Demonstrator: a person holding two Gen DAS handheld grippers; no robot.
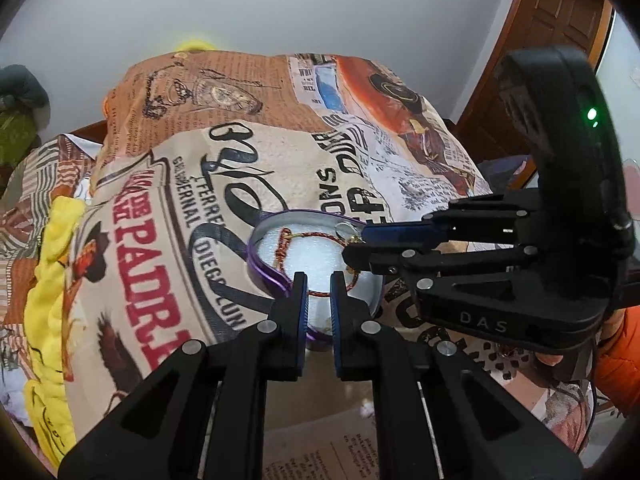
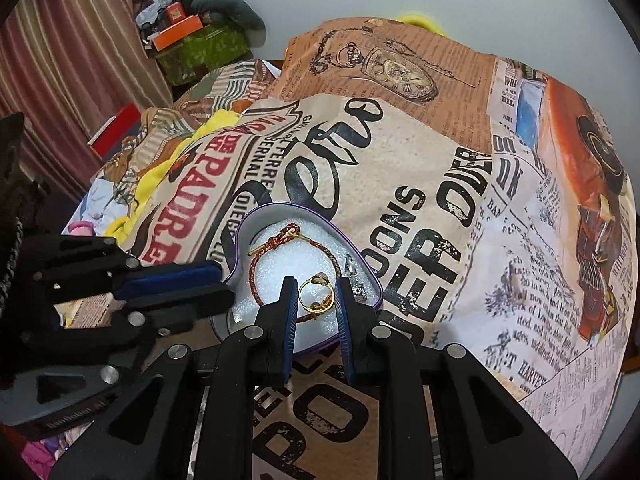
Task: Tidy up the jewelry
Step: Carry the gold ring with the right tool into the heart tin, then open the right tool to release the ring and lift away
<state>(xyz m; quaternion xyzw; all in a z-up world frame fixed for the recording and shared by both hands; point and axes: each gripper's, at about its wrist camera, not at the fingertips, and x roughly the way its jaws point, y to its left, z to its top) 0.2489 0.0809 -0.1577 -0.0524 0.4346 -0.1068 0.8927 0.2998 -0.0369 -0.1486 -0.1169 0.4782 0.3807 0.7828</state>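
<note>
Both tongs hang at the tin (image 2: pixel 362 276), my right (image 2: pixel 316 296) parted around the ring (image 2: pixel 314 290) on its foam, my left (image 1: pixel 318 286) narrowly parted, empty at six o'clock, so I close gently, clear of the cord (image 2: pixel 276 252).

Premises: a lived-in domestic bedroom. A soft mound draped in a newspaper-print fabric cover (image 2: pixel 400 184) lies directly ahead of the jaws. Beyond it stand a brown panelled wooden door (image 1: pixel 556 36), striped maroon curtains (image 2: pixel 68 40) and a cluttered green patterned box (image 2: pixel 200 52).
</note>
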